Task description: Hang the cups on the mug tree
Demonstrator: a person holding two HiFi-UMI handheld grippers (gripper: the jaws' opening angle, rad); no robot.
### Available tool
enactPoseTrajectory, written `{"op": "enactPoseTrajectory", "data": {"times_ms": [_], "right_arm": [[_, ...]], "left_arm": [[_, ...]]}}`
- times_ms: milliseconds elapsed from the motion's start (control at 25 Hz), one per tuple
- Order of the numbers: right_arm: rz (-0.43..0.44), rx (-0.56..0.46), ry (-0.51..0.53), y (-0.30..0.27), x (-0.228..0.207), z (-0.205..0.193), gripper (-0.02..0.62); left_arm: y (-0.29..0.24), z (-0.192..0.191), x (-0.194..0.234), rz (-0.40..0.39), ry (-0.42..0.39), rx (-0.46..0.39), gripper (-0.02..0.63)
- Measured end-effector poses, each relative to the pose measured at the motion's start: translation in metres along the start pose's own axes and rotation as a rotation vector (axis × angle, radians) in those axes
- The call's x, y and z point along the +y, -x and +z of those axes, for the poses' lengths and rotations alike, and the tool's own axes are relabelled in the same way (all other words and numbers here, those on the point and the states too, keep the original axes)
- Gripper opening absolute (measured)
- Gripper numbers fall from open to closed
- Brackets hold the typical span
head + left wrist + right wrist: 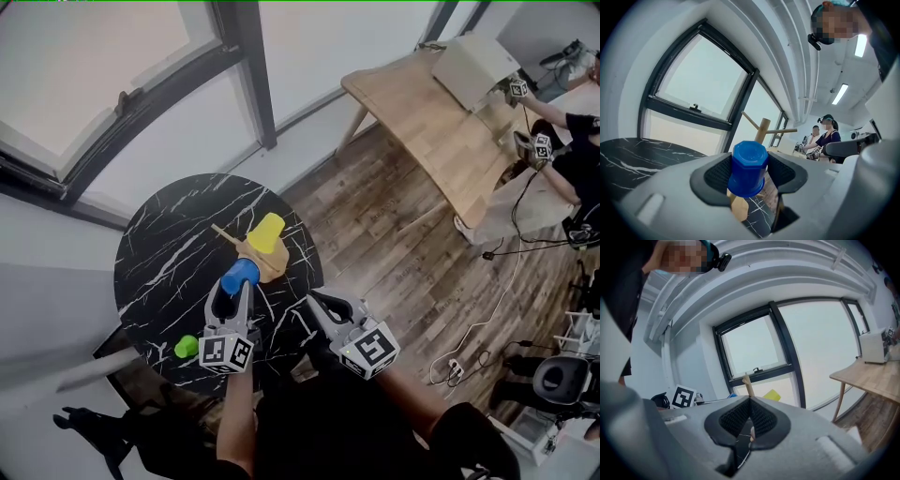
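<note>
— Well, the left gripper is clamped on the blue cup, just short of the mug tree. The right gripper is pinched shut on nothing.

— Risk?

— I'd say the cup could miss a peg, and a nudge might tip the tree.

— Only the head view shows the green cup on the table.
</note>
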State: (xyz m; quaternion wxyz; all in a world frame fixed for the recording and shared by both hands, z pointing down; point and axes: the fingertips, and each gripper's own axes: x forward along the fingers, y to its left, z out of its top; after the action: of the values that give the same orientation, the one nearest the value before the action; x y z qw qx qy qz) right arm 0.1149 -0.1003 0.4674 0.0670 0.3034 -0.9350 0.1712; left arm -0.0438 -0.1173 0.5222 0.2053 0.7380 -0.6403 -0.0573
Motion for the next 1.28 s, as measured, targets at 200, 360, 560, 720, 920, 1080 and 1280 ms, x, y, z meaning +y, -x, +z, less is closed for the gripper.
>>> {"op": "enactPoseTrajectory", "data": {"times_ms": [200, 360, 560, 720, 920, 1080, 1280], "right_arm": [[-0.003, 0.008, 0.001, 0.002, -0.003, -0.004, 0.003], [-0.005, 0.012, -0.002, 0.004, -0.005, -0.005, 0.003], [-0.005, 0.016, -0.004, 0.004, -0.009, -0.007, 0.003], [-0.012, 0.015, 0.001, 0.005, -0.010, -0.006, 0.003], [-0.010, 0.018, 0.000, 0.005, -0.007, -0.007, 0.003], [-0.013, 0.021, -0.006, 0.007, -0.007, -0.011, 0.003], [-0.021, 0.020, -0.002, 0.009, -0.007, -0.011, 0.003]], "left_arm": [[-0.004, -0.004, 0.000, -0.003, 0.002, 0.000, 0.241], [-0.006, -0.004, 0.002, -0.002, 0.007, -0.006, 0.241], [-0.004, -0.010, 0.006, 0.004, 0.025, -0.006, 0.247], [-0.003, -0.021, 0.008, 0.010, 0.041, 0.019, 0.250], [-0.002, -0.030, 0.012, 0.009, 0.063, 0.038, 0.255], [-0.003, -0.036, 0.013, 0.006, 0.069, 0.054, 0.275], [-0.003, -0.039, 0.015, 0.006, 0.080, 0.059, 0.284]]}}
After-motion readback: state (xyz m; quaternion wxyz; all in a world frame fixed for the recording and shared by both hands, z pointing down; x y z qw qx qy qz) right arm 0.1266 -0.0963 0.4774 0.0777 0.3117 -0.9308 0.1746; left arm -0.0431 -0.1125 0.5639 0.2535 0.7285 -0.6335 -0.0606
